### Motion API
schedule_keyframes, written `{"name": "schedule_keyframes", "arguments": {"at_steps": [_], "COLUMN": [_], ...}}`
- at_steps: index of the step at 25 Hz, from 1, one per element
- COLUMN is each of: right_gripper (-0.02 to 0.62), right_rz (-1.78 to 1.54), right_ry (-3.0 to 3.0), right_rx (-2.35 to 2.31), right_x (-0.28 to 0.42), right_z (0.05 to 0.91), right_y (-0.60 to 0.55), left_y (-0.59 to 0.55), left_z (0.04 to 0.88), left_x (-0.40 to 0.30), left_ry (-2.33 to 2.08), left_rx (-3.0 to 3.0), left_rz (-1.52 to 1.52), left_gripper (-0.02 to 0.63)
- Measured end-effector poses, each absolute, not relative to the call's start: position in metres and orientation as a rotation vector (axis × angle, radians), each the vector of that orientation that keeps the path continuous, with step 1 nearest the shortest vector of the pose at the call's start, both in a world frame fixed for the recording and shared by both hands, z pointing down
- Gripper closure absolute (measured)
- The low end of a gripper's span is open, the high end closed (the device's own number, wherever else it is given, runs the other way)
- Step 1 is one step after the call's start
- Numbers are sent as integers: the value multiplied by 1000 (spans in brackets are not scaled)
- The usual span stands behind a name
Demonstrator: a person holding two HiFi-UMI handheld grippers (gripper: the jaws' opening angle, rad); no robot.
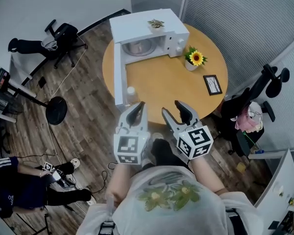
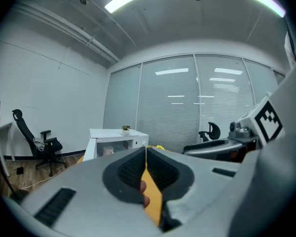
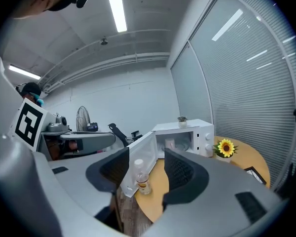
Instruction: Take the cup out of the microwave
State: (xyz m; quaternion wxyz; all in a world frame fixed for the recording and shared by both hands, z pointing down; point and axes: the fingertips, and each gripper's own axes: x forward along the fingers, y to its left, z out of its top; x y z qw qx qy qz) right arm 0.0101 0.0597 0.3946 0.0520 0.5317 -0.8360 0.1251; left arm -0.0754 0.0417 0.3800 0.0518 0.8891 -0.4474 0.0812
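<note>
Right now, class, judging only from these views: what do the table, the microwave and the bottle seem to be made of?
Table: probably wood or wood-look laminate, since the top is an even honey-tan, smooth and matt.
Microwave: likely painted metal or plastic, going by the plain white, smooth casing.
Bottle: likely clear plastic, with a see-through wall and a white cap.

Your round table (image 1: 166, 82) has a smooth, light wood top with a soft sheen. The microwave (image 1: 147, 28) at its far side is smooth white, the near-left bottle (image 1: 132, 94) clear plastic. Your left gripper (image 2: 146, 153) and right gripper (image 3: 147, 157) are matt grey plastic with ribbed black pads (image 3: 180, 171).
</note>
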Motion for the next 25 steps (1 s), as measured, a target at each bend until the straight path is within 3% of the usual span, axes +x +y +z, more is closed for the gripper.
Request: {"name": "schedule_keyframes", "arguments": {"at_steps": [15,25], "right_gripper": [379,379], "right_rz": [373,376], "right_ry": [-2582,-2595], "right_rx": [1544,1459], "right_x": [20,25], "right_z": [396,404], "right_y": [-27,-91], "left_y": [-34,-78], "left_z": [364,376], "left_x": [-75,-58], "left_ry": [-1399,-1492], "left_rx": [2647,2653], "left_rz": [155,291], "left_gripper": [601,601]}}
